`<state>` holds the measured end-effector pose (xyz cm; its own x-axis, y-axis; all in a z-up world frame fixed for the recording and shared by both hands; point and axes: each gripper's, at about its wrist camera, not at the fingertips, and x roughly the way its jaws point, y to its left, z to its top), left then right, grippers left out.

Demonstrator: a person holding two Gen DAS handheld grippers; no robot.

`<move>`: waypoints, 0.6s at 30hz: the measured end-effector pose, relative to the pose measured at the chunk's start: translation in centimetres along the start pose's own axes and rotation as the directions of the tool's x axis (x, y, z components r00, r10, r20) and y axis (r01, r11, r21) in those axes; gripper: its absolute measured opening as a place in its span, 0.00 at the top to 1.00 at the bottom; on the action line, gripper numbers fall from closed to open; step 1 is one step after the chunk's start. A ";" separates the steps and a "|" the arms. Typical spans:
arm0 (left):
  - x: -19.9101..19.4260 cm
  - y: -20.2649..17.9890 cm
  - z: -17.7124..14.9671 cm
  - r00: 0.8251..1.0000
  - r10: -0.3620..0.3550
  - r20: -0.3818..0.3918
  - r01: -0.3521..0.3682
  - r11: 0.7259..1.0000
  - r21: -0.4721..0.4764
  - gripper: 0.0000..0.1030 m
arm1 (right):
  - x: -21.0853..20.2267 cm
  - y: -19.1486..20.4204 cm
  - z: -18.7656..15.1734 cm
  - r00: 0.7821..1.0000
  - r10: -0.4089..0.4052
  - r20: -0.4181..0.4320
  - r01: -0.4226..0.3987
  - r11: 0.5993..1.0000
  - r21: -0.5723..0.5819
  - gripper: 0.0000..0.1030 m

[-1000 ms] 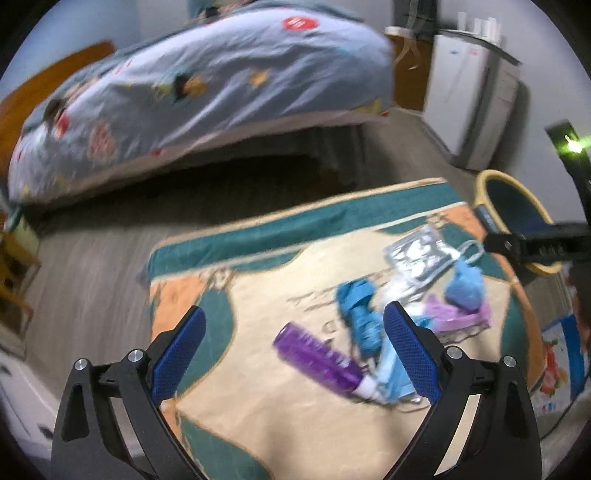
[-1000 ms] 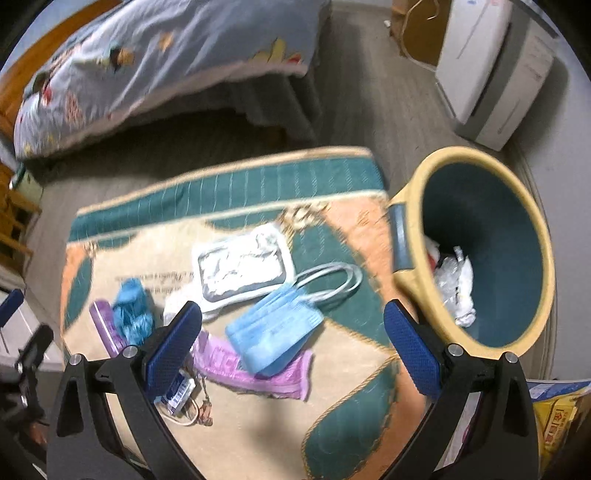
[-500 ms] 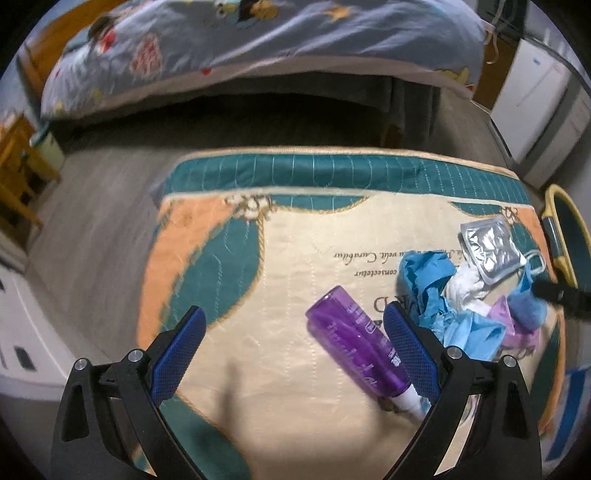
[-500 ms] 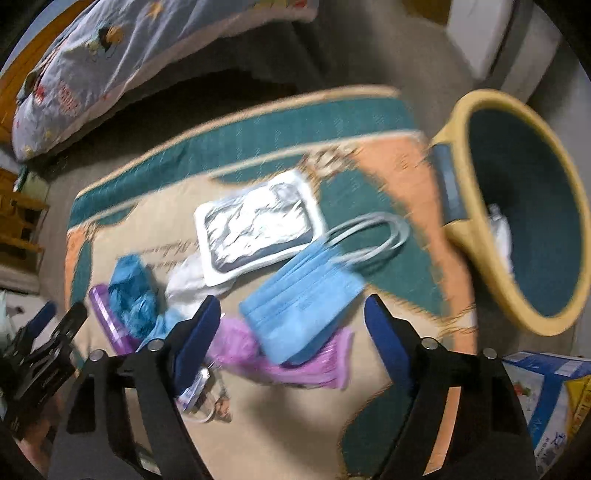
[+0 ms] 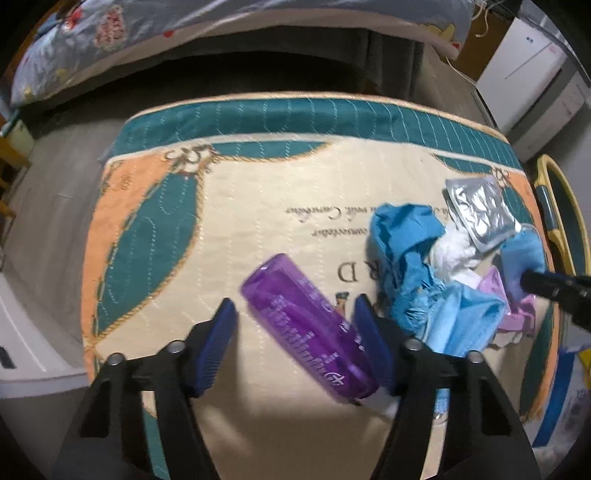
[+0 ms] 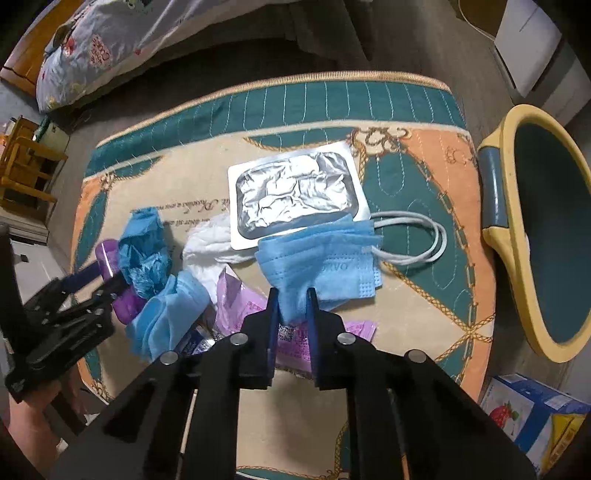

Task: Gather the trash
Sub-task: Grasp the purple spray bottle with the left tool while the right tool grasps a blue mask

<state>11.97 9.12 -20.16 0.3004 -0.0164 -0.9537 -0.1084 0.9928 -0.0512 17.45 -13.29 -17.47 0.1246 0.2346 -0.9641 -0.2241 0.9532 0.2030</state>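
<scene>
A purple bottle [image 5: 310, 332] lies on the patterned mat [image 5: 229, 221]. My left gripper [image 5: 295, 314] is open, its fingers either side of the bottle. My right gripper [image 6: 291, 302] is shut on the near edge of a blue face mask [image 6: 325, 258]. A silver foil pack [image 6: 295, 192], white tissue [image 6: 210, 240], crumpled blue cloth [image 6: 144, 251] and purple wrappers [image 6: 236, 302] lie around it. The yellow bin [image 6: 509, 236] stands at the right.
A bed [image 5: 184, 33] with a printed cover lies behind the mat. A white cabinet [image 5: 532, 70] stands at the back right. A coloured box [image 6: 535, 413] sits on the floor near the bin. A wooden chair [image 6: 22, 170] stands at the left.
My left gripper moved down and around the purple bottle and narrowed. My right gripper came down and closed on the blue mask.
</scene>
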 end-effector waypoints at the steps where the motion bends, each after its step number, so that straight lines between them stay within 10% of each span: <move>1: 0.1 -0.1 -0.1 1.000 -0.004 -0.007 0.004 1.000 0.012 0.45 | -0.4 -0.1 0.0 1.000 0.004 0.012 -0.004 1.000 0.002 0.88; 6: -0.2 0.2 -0.3 1.000 -0.010 -0.013 0.011 0.998 0.060 0.64 | -2.0 -0.6 0.6 0.997 0.034 0.070 -0.035 0.999 0.015 0.88; 18: -7.3 0.2 1.0 0.983 -0.028 0.179 0.008 0.993 0.114 0.67 | -7.9 -1.8 2.1 0.961 0.139 0.240 -0.154 0.987 0.047 0.89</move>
<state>10.73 9.56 -12.89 0.4679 -0.0230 -0.8835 0.0027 0.9997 -0.0246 18.92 -16.49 -9.83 0.3207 0.4037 -0.8569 -0.1951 0.9134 0.3573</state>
